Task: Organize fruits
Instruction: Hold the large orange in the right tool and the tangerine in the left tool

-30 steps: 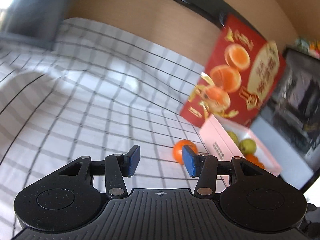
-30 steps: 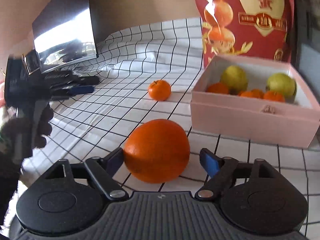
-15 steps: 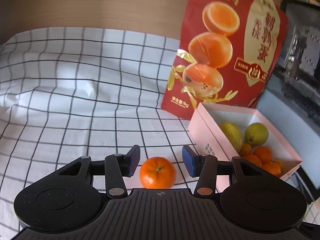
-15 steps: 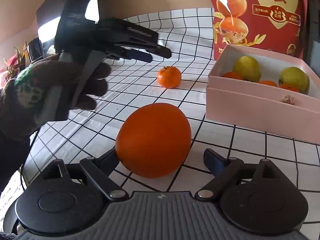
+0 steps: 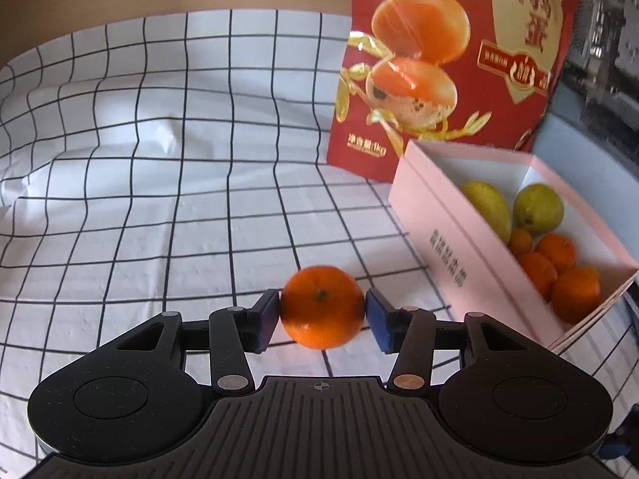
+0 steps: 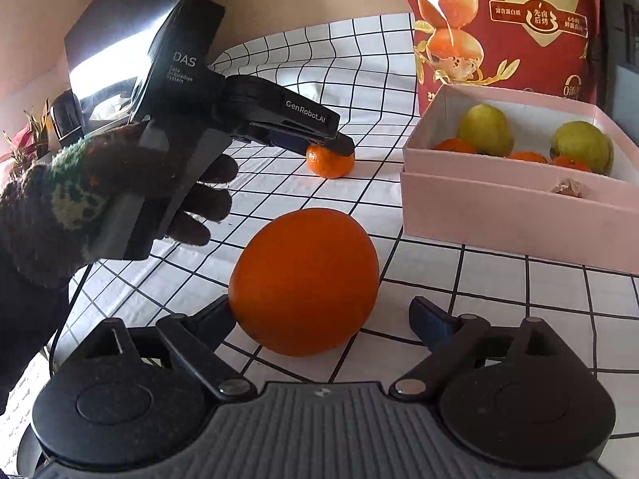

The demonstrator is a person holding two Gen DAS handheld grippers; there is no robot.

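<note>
A small mandarin (image 5: 322, 306) sits on the checked cloth between my left gripper's (image 5: 322, 313) blue pads, which touch both its sides. It also shows in the right wrist view (image 6: 330, 161) under the left gripper (image 6: 339, 145). A large orange (image 6: 303, 281) rests on the cloth between my right gripper's (image 6: 321, 313) open fingers; the left finger touches it and the right finger stands apart. A pink box (image 5: 451, 235) on the right holds two yellow-green pears (image 5: 537, 207) and several mandarins (image 5: 559, 275).
A red snack bag (image 5: 451, 52) stands behind the box; it also shows in the right wrist view (image 6: 507, 28). The checked cloth (image 5: 159, 199) has a raised fold at the back left. A dark monitor (image 6: 120, 44) stands at the far left. A gloved hand (image 6: 80, 199) holds the left gripper.
My left gripper swung toward the small mandarin, moved down over it and closed its pads on its sides. My right gripper crept a little closer around the large orange.
</note>
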